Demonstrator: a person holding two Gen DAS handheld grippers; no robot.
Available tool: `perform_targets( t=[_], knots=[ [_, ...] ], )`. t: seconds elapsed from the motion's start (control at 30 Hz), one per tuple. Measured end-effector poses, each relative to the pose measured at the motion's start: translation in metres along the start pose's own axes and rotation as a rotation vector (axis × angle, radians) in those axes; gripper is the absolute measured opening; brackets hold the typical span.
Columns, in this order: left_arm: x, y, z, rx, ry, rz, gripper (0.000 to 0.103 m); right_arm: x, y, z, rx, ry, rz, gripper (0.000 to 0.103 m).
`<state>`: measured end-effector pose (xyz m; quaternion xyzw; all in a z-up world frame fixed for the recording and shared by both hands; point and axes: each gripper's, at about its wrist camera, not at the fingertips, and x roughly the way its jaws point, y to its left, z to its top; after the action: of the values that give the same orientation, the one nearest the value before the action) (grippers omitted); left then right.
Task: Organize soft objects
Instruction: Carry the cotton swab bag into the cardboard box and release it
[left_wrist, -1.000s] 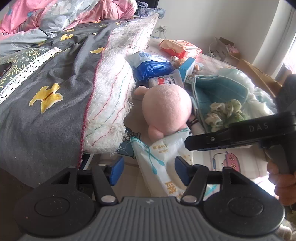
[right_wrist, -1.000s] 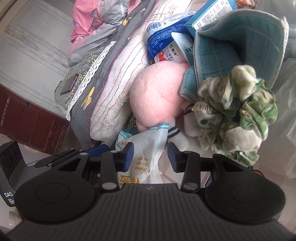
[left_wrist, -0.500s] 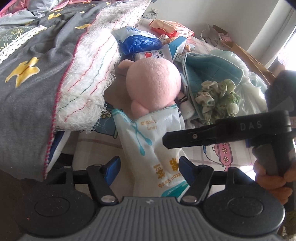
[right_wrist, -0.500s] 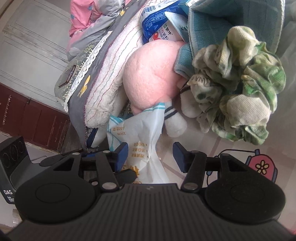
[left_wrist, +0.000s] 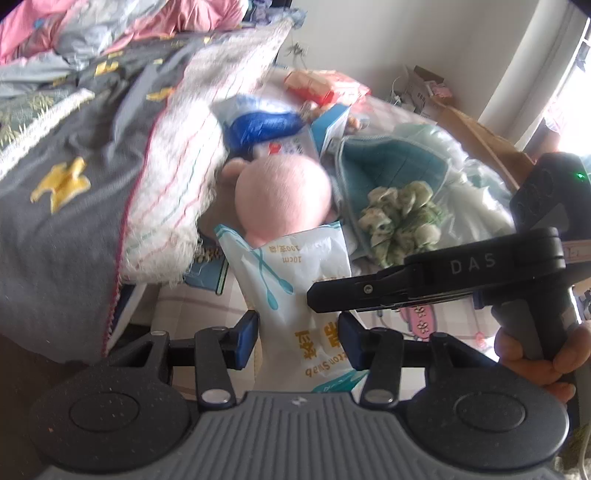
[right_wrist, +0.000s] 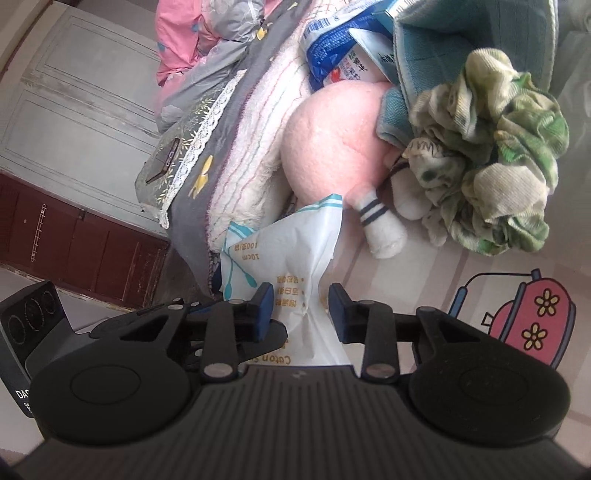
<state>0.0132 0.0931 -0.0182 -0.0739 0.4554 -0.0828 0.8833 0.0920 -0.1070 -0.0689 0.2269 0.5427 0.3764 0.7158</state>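
Both grippers have drawn in around the white crinkly plastic packet of cotton swabs (left_wrist: 295, 291), which a second ago lay further ahead of them. It lies on the patterned bed sheet (right_wrist: 436, 280), its far end touching the round pink plush toy (left_wrist: 282, 199). The left gripper (left_wrist: 297, 334) and right gripper (right_wrist: 301, 310) each straddle its near end, jaws narrowing, pads not yet visibly pressing. The packet looks light, limp and slippery, likely to sag; pinching its bunched, creased middle seems safer than a loose edge.
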Motion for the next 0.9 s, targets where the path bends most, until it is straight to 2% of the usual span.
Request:
perform_targets(
  t=[0.2,0.3,0.47,0.67,0.77,0.9],
  knots=[
    [-0.031,-0.035,0.022,0.104,-0.09,0.006,0.048,-0.046,0.024,0.001,-0.063,-0.099,0.026,0.031],
    [-0.034,-0.062,0.044,0.158,-0.136,-0.024,0.048,-0.08,0.029,0.008,-0.085,-0.171,0.026,0.03],
    [-0.023,-0.12,0.081,0.265,-0.174,-0.1,0.048,-0.151,0.015,0.029,-0.104,-0.295,-0.007,0.025],
    [0.019,-0.206,0.128,0.391,-0.17,-0.216,0.048,-0.233,-0.033,0.056,-0.048,-0.432,-0.098,0.024],
    [0.053,-0.248,0.15,0.429,-0.124,-0.27,0.049,-0.267,-0.068,0.07,0.004,-0.473,-0.146,0.024],
    [0.108,-0.295,0.179,0.455,-0.044,-0.304,0.049,-0.297,-0.128,0.097,0.097,-0.486,-0.201,0.024]
  ],
)
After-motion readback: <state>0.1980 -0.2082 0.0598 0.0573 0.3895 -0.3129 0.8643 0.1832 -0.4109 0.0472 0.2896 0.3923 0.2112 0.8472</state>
